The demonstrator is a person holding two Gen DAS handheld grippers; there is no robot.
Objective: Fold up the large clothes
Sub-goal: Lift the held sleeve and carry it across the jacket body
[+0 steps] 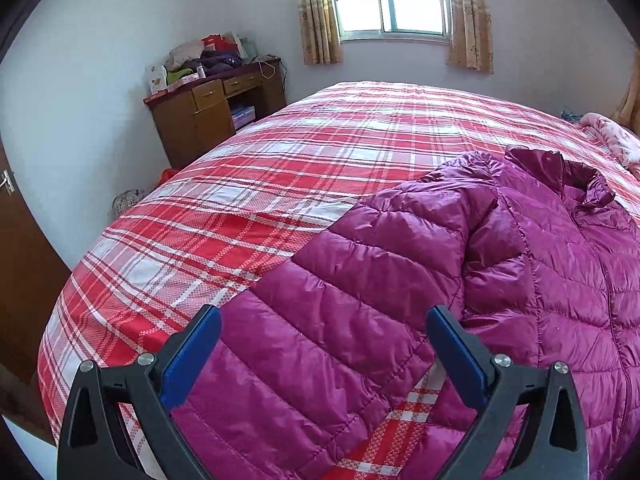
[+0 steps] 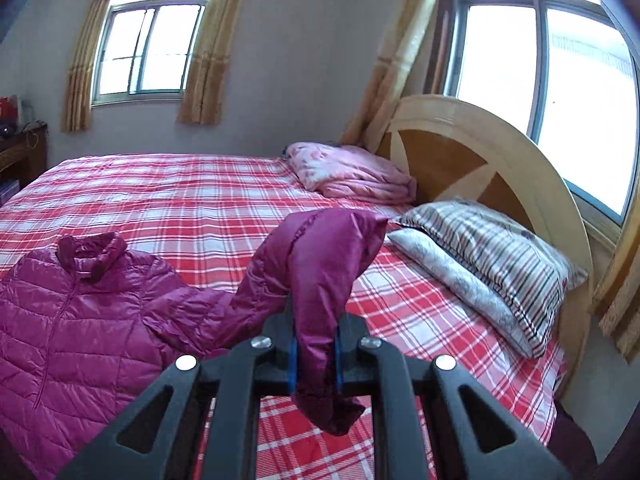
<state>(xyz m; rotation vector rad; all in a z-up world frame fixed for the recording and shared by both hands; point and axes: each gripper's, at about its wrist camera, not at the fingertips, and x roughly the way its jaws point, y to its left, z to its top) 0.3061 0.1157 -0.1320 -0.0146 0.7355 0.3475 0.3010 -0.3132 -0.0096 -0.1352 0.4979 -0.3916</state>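
**Sleeve Pinched and Raised, Other Sleeve Waiting**

While lying front-up and zipped on the red-and-white plaid bedspread, spreads across the near side of the bed: magenta quilted down jacket, glossy nylon, stitched in slanting puffy channels, stand-up collar toward the far wall. Runs collar-to-hem toward the viewer in both wrist views, sleeves splayed to either side.

On the headboard side, lifted clear of the bedspread: right sleeve, arched up from the shoulder, cuff end drooping below the jaws. Nearly closed on that cuff, blue pads squeezing the thin padded fabric flat between them: right gripper. Sits to the right of the jacket's body, so folding probably means carrying the sleeve leftward across the chest, square to the zip line.

On the opposite side, flat on the bedspread and angled down from the shoulder: left sleeve. Poised just over it, jaws spread wide and holding nothing, blue pads straddling the sleeve's width without visibly pressing: left gripper. Clearly the nearer tool for that sleeve.

Slippery shell, light filling; likely to slide and spring back unless laid down firmly.

Farther out: folded pink floral quilt and two pillows, striped pillow on top, against the curved pale wooden headboard; brown wooden desk piled with clutter by the far wall; windows with tan patterned curtains.
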